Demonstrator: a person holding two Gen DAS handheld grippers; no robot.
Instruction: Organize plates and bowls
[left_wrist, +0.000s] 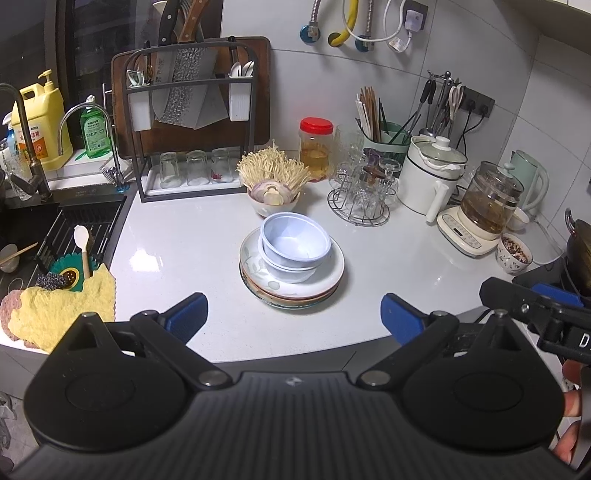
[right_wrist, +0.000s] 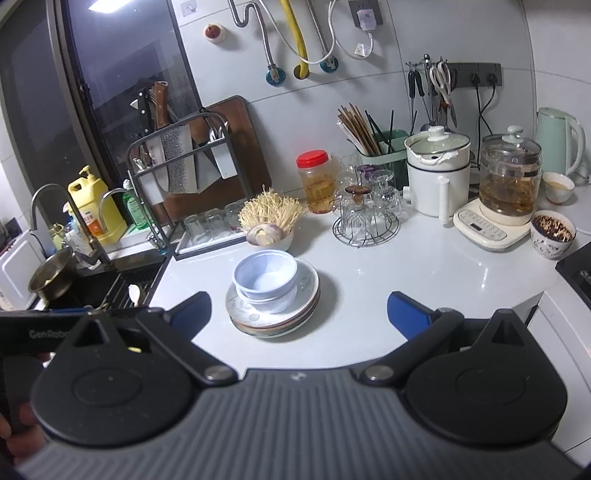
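L tongs wide apart, empty | R tongs same | bowls on plates just ahead, untouched

A red-lidded jar stands beside enoki mushrooms on the counter.

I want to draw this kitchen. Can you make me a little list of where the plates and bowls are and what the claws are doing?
plates: stacked in the middle of the white counter
bowls: two bluish ones nested on top of the plates
left claw: open, holding nothing, short of the stack
right claw: open, holding nothing
behind the stack: small bowl of mushrooms
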